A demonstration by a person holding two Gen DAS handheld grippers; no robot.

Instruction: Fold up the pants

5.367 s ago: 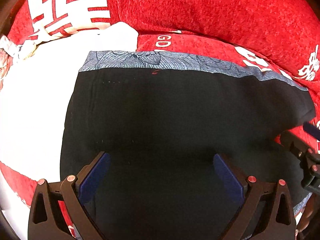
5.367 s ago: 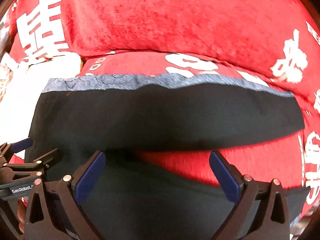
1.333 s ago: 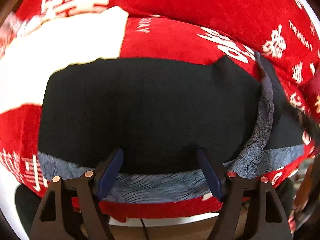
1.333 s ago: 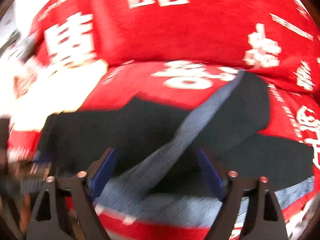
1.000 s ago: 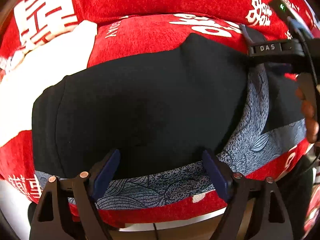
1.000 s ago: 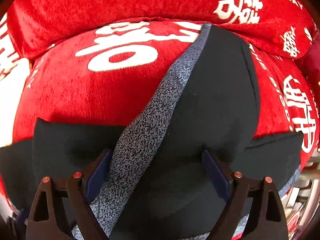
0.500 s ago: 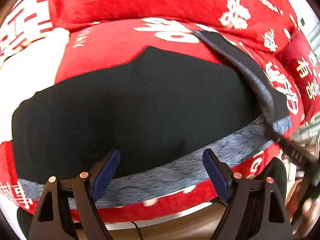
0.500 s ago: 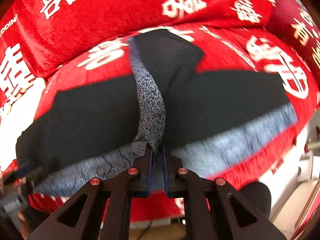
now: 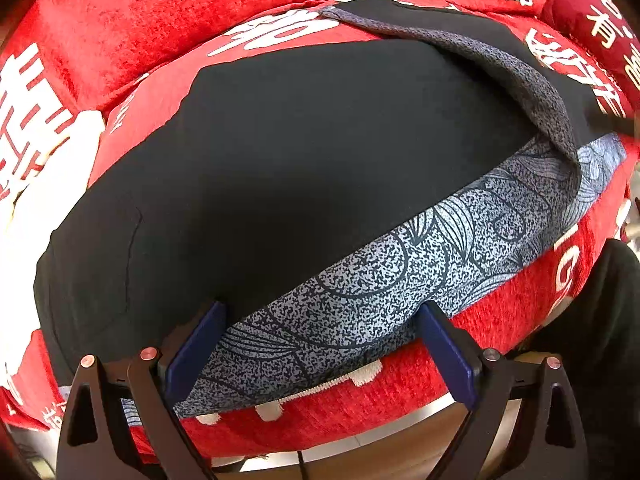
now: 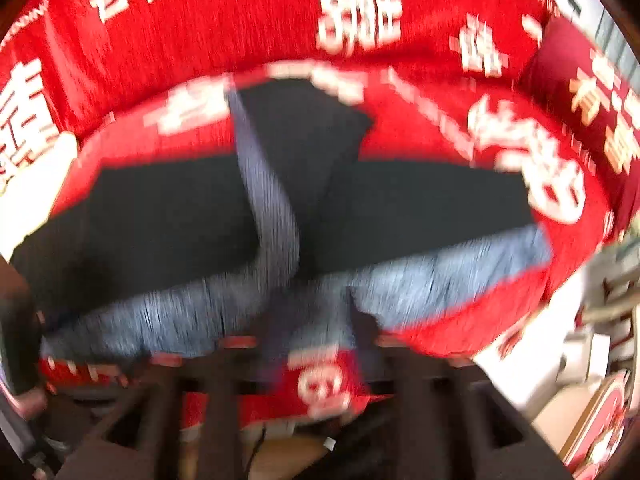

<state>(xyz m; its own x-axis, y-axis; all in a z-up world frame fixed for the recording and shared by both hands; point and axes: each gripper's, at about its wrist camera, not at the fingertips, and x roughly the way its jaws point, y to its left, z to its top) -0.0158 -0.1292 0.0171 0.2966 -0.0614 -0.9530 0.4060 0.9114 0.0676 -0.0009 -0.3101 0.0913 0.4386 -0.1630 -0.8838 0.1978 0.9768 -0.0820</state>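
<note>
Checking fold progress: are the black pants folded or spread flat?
Partly folded: the black pants have one section with grey patterned trim flipped over them.

Both wrist cams look steeply down at the pants (image 9: 304,168) (image 10: 180,220), close in; left view sharp, right view motion-blurred, both sharing the patterned waistband.

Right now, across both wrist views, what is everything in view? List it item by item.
pants: one, black with a blue-grey patterned band, spread on the sofa seat, one part folded over at the far right.
sofa: one, red with white characters, under and behind the pants.
white cloth: one, left edge on the sofa.
left tongs: one, black with blue pads, opening, over the patterned band, nothing pinched.
right tongs: one, blurred, opening near the band.
</note>
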